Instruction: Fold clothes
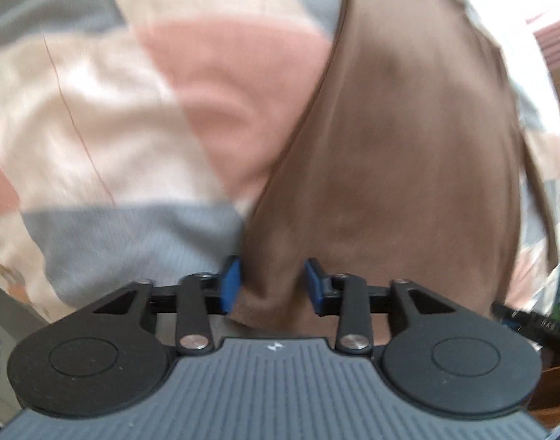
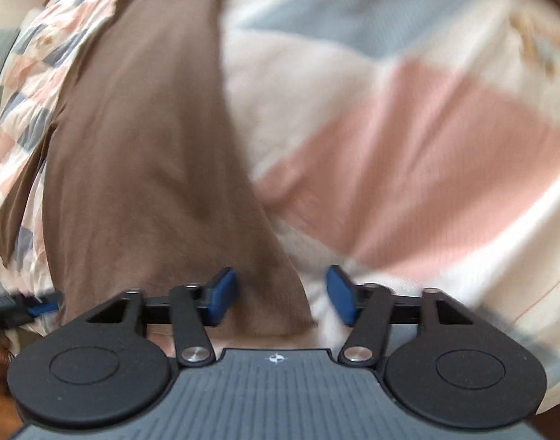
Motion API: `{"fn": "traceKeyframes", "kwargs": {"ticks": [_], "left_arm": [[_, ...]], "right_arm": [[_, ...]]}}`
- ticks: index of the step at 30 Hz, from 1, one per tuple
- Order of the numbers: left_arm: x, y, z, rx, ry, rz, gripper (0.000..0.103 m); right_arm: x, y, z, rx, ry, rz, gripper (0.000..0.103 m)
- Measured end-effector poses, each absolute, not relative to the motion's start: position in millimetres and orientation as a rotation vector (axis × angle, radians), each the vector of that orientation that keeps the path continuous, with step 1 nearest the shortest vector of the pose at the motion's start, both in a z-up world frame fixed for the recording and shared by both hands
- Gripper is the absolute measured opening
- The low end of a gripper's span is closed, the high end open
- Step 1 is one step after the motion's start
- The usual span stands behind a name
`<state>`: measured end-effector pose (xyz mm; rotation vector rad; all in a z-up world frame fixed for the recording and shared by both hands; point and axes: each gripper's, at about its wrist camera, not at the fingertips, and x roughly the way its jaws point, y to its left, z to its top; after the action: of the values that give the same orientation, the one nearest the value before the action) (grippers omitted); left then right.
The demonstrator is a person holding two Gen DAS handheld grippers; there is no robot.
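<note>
Left gripper [image 1: 272, 286] pinches brown jersey garment's [image 1: 408, 146] near corner, right gripper [image 2: 282, 295] stands spread around other corner, likely stretching its hem flat over pink-grey patchwork quilt [image 2: 408, 117].

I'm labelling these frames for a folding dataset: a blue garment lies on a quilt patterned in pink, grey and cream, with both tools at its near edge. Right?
Not quite: the garment is brown, not blue, as both wrist views show. Only the tools' pads are blue. The rest stands: it lies on the pink, grey and cream quilt.
</note>
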<state>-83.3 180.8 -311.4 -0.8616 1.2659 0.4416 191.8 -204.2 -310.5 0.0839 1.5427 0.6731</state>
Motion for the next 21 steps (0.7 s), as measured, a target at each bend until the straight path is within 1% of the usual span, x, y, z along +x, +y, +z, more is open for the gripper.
{"fn": "traceKeyframes", "kwargs": {"ticks": [1,5,6,9,10,12,14,15,16,18,19,21], "left_arm": [[-82.6,180.0,-306.6,-0.85,1.258,0.432,0.005],[-88.1,183.0,-270.7,-0.826,1.147,0.377,0.004],[-89.0,184.4,-268.3,-0.807,1.146,0.384,0.004],[-88.1,185.2,-277.4,-0.731,1.211,0.437,0.006],[-82.5,181.5,-287.3,-0.698,1.266,0.469,0.002],[-77.1,169.4,-301.1,-0.607,1.354,0.519,0.002],[-71.8,164.3,-301.4,-0.565,1.379,0.563,0.002],[-69.9,163.2,-296.3,-0.561,1.377,0.569,0.003],[-68.0,161.0,-288.0,-0.548,1.366,0.567,0.006],[-61.6,153.0,-265.8,-0.477,1.331,0.571,0.009],[-57.9,148.5,-254.0,-0.443,1.299,0.57,0.009],[-47.5,143.0,-241.0,-0.42,1.237,0.552,0.009]], "right_arm": [[192.8,-208.0,-310.9,0.109,1.553,0.687,0.004],[197.3,-226.9,-288.9,0.169,1.514,0.766,0.004],[198.7,-232.3,-284.0,0.19,1.507,0.774,0.004],[198.1,-239.6,-286.7,0.166,1.504,0.765,0.003],[196.3,-238.5,-293.2,0.147,1.517,0.751,0.003],[194.0,-233.2,-302.3,0.08,1.536,0.714,0.003],[195.3,-224.6,-297.6,0.022,1.548,0.69,0.004],[195.9,-219.4,-294.9,-0.005,1.553,0.679,0.009],[195.4,-213.9,-287.6,-0.058,1.539,0.674,0.016],[191.8,-203.2,-264.2,-0.214,1.457,0.668,0.017],[189.5,-198.2,-251.8,-0.285,1.393,0.662,0.02],[188.5,-186.6,-232.5,-0.341,1.269,0.686,0.023]]}}
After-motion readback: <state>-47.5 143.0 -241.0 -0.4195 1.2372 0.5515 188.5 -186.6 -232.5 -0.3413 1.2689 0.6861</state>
